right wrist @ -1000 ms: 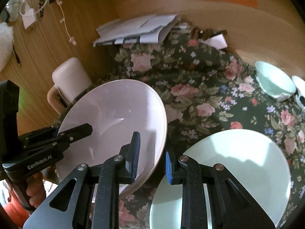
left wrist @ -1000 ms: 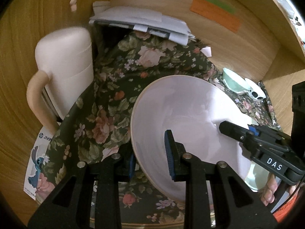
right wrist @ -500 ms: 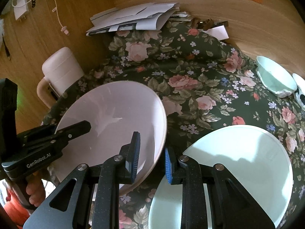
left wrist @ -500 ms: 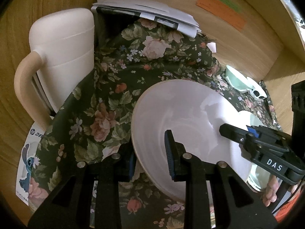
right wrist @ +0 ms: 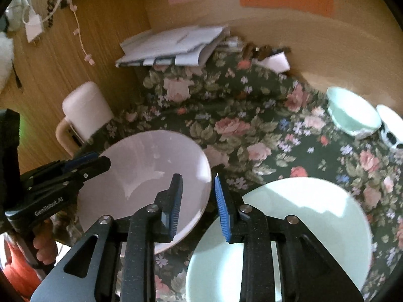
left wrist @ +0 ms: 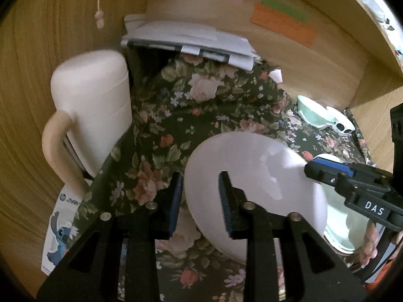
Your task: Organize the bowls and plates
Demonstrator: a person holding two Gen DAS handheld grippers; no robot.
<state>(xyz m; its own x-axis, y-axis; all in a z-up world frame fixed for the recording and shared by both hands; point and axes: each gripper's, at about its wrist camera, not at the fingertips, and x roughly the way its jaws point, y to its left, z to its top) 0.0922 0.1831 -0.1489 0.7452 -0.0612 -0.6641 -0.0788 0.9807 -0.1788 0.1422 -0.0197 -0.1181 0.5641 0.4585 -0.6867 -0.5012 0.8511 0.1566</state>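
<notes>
- Pale pink and glossy, the pink plate (right wrist: pixel 141 176) sits tilted over the floral cloth (right wrist: pixel 252 136), its right edge overlapping the mint plate (right wrist: pixel 314 216) in the left wrist view.
- The left gripper (left wrist: pixel 199 196) straddles the pink plate's left rim, one blue pad outside the rim and one over the plate's face; its jaws are opening and a gap shows beside the rim, so the pads no longer press.
- The right gripper (right wrist: pixel 197 201) straddles the plate's right rim in the same way; its jaws are opening too, with clear space on either side of the edge.
- The mint plate lies flat on the cloth at the near right, partly under the right gripper.
- At the far right, close to the wooden wall, a mint bowl (right wrist: pixel 352 113) stands touching a small white bowl (right wrist: pixel 390 128).
- At the far left stands a cream jug (left wrist: pixel 93 105) with a curved handle, and behind it lies a stack of papers (left wrist: pixel 191 42).
</notes>
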